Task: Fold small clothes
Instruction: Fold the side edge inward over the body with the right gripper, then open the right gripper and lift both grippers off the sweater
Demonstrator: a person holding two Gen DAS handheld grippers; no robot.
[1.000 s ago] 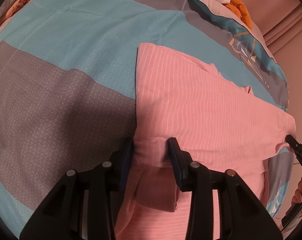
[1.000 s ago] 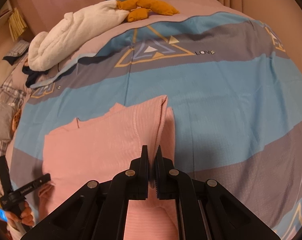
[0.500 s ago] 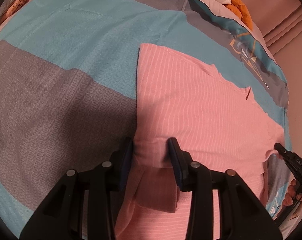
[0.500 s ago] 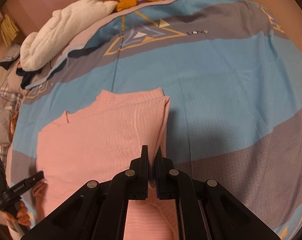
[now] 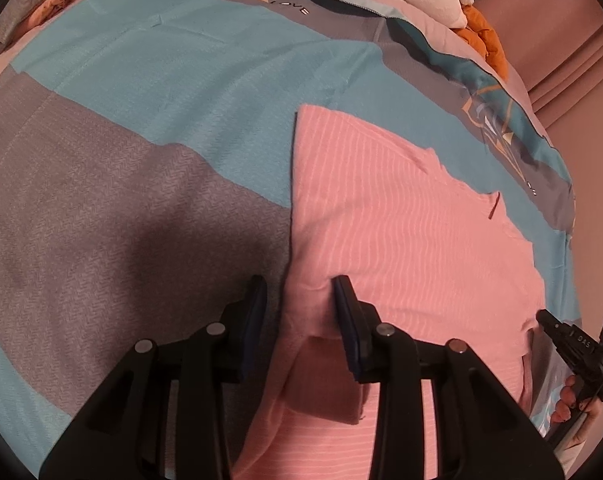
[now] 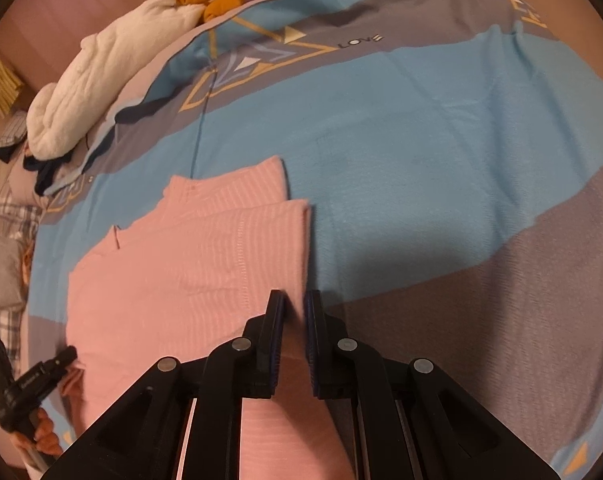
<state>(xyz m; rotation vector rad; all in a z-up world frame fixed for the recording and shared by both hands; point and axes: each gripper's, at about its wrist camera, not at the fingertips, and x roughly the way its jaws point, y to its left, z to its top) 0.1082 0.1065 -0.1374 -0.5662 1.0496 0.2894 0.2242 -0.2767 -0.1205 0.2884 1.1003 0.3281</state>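
Pink top [image 5: 401,240] on the bed [image 5: 141,120], one side folded, both hand-held grippers at its near end.

I found the left hand-held gripper [image 5: 299,304] part-open astride the top's left near corner, pads not visibly pressing. The garment's long axis ran away from me. The right hand-held gripper [image 6: 295,320] was clamped on the folded right edge, nearer the coming fold, in my judgement. No containers were present.
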